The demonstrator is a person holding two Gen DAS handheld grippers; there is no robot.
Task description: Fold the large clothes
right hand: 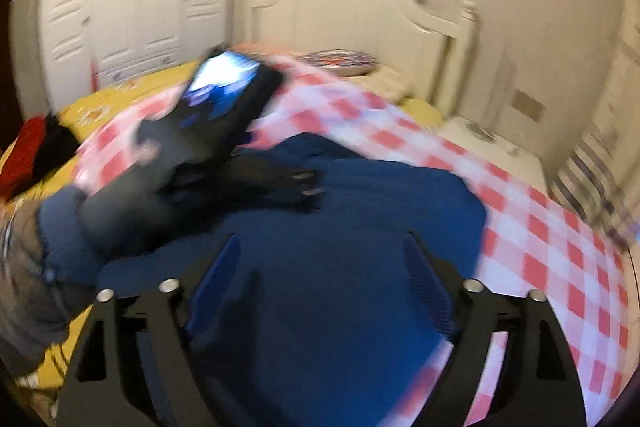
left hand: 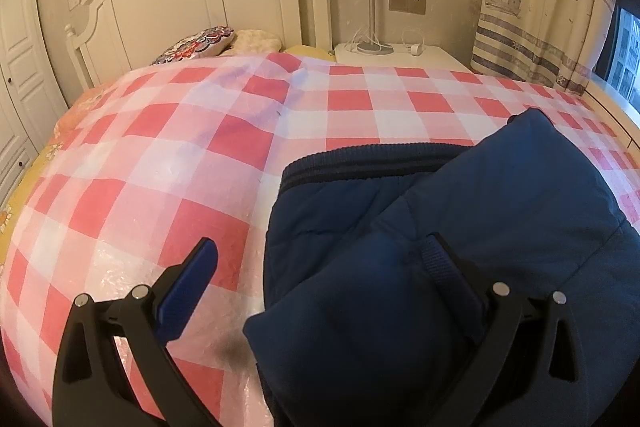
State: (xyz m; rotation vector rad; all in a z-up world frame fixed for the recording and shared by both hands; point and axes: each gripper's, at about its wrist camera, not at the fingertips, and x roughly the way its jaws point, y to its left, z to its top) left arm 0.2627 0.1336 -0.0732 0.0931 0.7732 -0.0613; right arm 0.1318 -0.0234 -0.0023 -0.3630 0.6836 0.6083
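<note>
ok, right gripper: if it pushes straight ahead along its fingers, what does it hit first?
Probably the navy jacket: the right gripper stands open, angled down over it, and the fabric fills the space between and beyond the fingers. The frame is blurred, so depth is uncertain.

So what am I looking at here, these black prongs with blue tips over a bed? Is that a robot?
No robot: a person holds a two-finger gripper in each hand, each with a fisheye camera looking along its fingers. One picture is from the left gripper, the other, blurred, from the right gripper. Both hang open over a navy jacket lying on a bed covered with a red and white checked sheet. Neither holds anything. In the right view, the dark shape with a lit screen is the left gripper's own handset, seen from outside.
</note>
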